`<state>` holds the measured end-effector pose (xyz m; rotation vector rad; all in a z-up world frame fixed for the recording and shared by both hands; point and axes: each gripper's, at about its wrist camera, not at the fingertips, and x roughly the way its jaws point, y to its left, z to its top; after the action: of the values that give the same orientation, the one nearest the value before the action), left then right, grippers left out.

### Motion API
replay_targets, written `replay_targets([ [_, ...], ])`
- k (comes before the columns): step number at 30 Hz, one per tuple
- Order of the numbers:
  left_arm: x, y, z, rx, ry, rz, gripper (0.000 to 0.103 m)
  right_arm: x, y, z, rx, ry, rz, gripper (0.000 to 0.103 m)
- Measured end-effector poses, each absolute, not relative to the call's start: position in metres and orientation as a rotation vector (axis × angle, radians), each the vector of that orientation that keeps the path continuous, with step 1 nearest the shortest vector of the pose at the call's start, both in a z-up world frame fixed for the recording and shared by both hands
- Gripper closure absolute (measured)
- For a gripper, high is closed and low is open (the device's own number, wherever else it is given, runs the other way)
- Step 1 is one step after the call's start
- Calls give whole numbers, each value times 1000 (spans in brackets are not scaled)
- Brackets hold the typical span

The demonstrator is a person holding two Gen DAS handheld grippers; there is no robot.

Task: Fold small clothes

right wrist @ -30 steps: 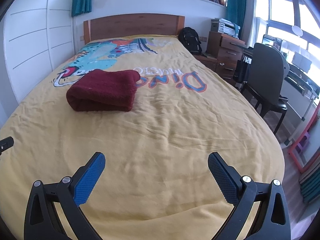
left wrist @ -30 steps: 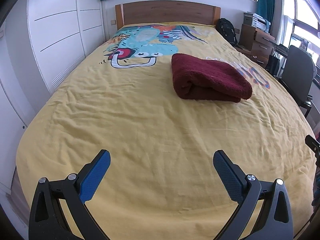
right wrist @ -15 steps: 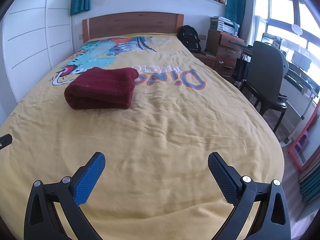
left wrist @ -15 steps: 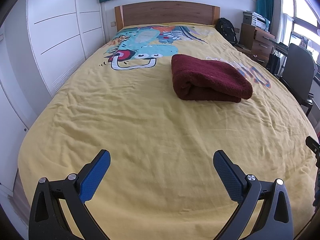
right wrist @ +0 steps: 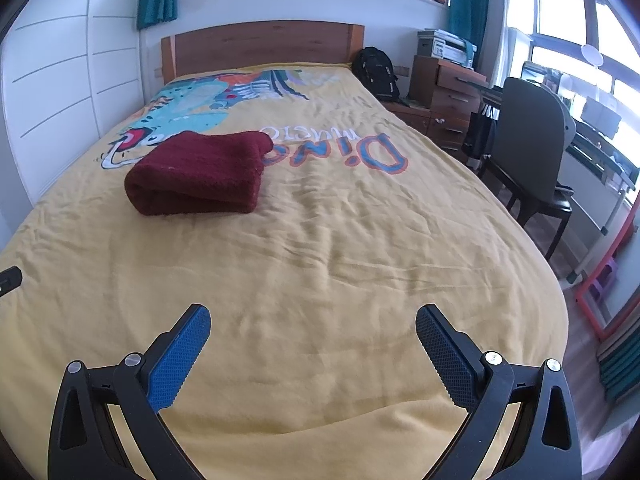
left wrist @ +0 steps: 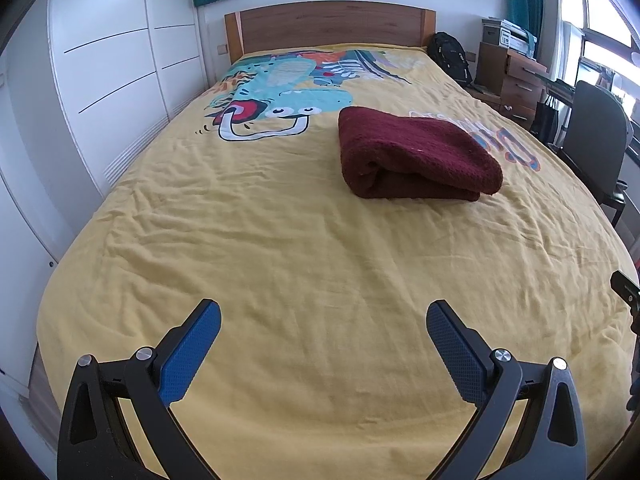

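A dark red knitted garment [left wrist: 416, 156] lies folded into a thick bundle on the yellow bedspread [left wrist: 280, 248], right of centre in the left wrist view. The right wrist view has the same garment [right wrist: 200, 174] at left of centre. My left gripper [left wrist: 324, 320] hovers open over the foot of the bed, well short of the bundle, nothing between its blue pads. My right gripper [right wrist: 312, 318] is likewise open and holds nothing, over the near end of the bedspread [right wrist: 340, 264]. Each view catches a black edge of the other gripper at its side border.
White wardrobe doors [left wrist: 104, 80] run along the bed's left side. A wooden headboard [right wrist: 260, 50] stands at the far end, with a black backpack [right wrist: 378, 72], a wooden drawer unit [right wrist: 448, 100] and a dark chair [right wrist: 532, 148] on the right. The bed's foot edge is close below me.
Both views have drawn back and risen slightly, so the folded garment sits a little farther off. Both grippers stay open.
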<state>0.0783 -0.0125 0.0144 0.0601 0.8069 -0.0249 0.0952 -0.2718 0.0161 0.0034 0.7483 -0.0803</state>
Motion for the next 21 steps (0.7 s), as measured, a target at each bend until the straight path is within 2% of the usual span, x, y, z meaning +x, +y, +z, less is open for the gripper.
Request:
replay_targets([
  [21, 77, -15, 12, 75, 805, -30, 1, 92, -275, 8, 13, 753, -84, 0],
])
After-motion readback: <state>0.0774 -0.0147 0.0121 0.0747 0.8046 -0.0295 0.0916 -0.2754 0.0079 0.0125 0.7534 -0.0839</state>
